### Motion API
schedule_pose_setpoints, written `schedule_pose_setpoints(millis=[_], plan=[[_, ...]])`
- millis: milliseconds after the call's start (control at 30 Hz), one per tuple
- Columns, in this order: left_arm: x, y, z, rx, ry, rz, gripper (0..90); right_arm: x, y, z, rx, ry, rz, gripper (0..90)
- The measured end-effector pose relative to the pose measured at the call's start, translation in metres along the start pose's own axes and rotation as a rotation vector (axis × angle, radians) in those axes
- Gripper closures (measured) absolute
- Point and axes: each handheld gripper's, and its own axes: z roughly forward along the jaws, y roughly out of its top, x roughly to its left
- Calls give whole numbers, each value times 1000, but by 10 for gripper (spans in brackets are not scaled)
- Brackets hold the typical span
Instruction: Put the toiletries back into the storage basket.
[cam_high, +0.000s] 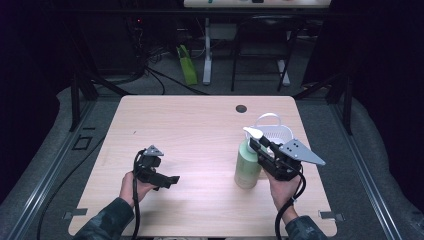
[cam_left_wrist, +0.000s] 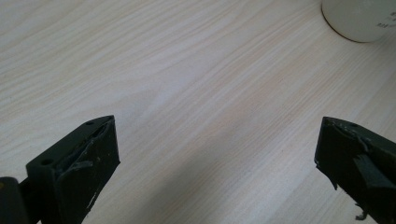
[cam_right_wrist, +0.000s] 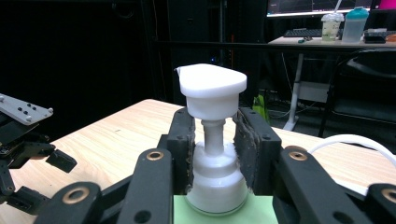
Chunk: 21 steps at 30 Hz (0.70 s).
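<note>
Right gripper (cam_right_wrist: 215, 154) is clamped on the pump bottle (cam_high: 248, 167), pads pressing both sides of the white collar just under the pump head (cam_right_wrist: 211, 88); neck stem shows btwn the two jaws in the right gripper view. Bottle stands upright on the table (cam_high: 200, 130), pale green body, near the front right part of the tabletop. In the high view the right gripper (cam_high: 261, 145) comes at the bottle top from the right & slightly behind, w/ the person's right hand (cam_high: 282, 190) below it. White basket (cam_high: 272, 132) w/ a handle sits just behind the bottle, close to the gripper.

Left gripper (cam_high: 172, 181) rests low over the table at front left, well apart from the bottle, jaws spread wide w/ nothing btwn them. Left gripper view: bare wood btwn the jaws, bottle's base (cam_left_wrist: 362, 18) at the top right corner.
</note>
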Motion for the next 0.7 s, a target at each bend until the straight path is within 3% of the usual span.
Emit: schedule_pose_setpoints(millis=[600, 700], plan=[[0, 0, 1, 5, 4, 5, 0, 0, 2, 0, 6, 2, -7, 690], [0, 0, 1, 5, 7, 7, 0, 1, 4, 0, 14, 1, -33, 703]])
